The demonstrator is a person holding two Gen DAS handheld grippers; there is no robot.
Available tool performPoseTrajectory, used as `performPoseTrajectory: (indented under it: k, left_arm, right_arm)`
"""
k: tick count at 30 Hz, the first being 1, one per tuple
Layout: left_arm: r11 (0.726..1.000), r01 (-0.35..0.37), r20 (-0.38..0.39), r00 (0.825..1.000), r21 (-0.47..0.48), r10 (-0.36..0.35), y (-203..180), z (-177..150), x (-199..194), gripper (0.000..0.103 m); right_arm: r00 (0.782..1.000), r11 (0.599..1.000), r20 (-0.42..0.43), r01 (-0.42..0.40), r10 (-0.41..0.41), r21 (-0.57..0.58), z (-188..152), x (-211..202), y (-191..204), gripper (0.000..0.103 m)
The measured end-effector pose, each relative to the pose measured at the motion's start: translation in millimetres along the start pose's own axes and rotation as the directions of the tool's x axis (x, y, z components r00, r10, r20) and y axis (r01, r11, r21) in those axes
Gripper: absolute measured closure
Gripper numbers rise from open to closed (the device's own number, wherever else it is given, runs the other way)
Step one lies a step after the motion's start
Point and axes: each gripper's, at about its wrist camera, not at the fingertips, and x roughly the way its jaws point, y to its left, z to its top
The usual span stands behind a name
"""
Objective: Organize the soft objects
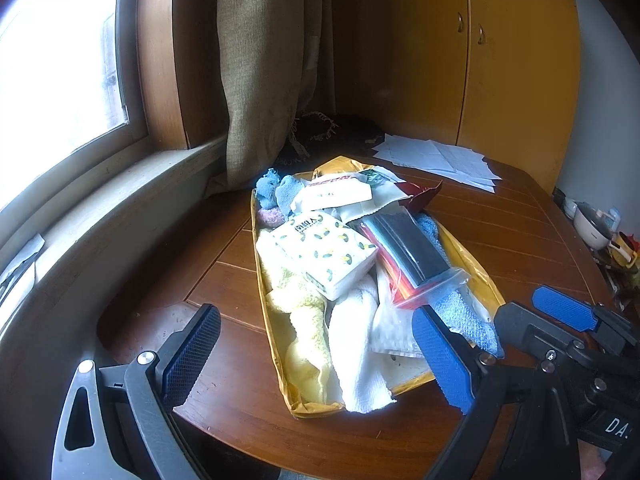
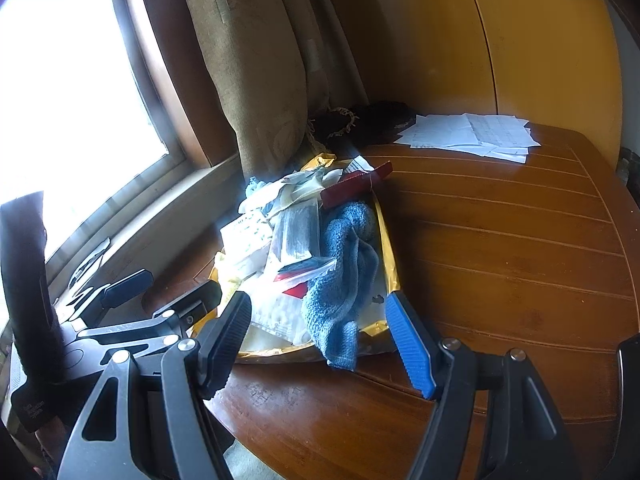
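A gold tray [image 1: 259,280] [image 2: 390,264] on the wooden table is heaped with soft things: a yellow towel [image 1: 296,304], a white towel [image 1: 356,344], a blue towel [image 1: 460,308] [image 2: 344,272], a lemon-print tissue pack [image 1: 328,252] [image 2: 244,236] and a zip bag [image 1: 408,248] [image 2: 296,232] with something dark inside. A red packet [image 1: 424,194] [image 2: 356,188] lies at the far end. My left gripper [image 1: 316,360] stands open, straddling the tray's near end. My right gripper [image 2: 318,344] is open too, just short of the blue towel's hanging corner. Neither holds anything.
Loose papers [image 1: 440,156] [image 2: 472,132] lie at the table's far side. A curtain [image 1: 260,80] and a dark fringed cloth [image 1: 332,132] sit behind the tray. A windowsill [image 1: 100,208] runs along the left. Wooden cabinet doors [image 1: 480,60] stand at the back. Small clutter [image 1: 600,228] lines the right edge.
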Motion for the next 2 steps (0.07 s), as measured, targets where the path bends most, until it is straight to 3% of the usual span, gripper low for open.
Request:
performPoseTrajectory:
  k: [2]
  left_arm:
    - [1.000,0.007,0.012,1.000,0.002,-0.007,-0.4,0.5,0.8,0.005]
  right_arm:
    - [1.000,1.000,0.006,0.003,-0.003,-0.007,-0.4,1.4,-0.2,0.034]
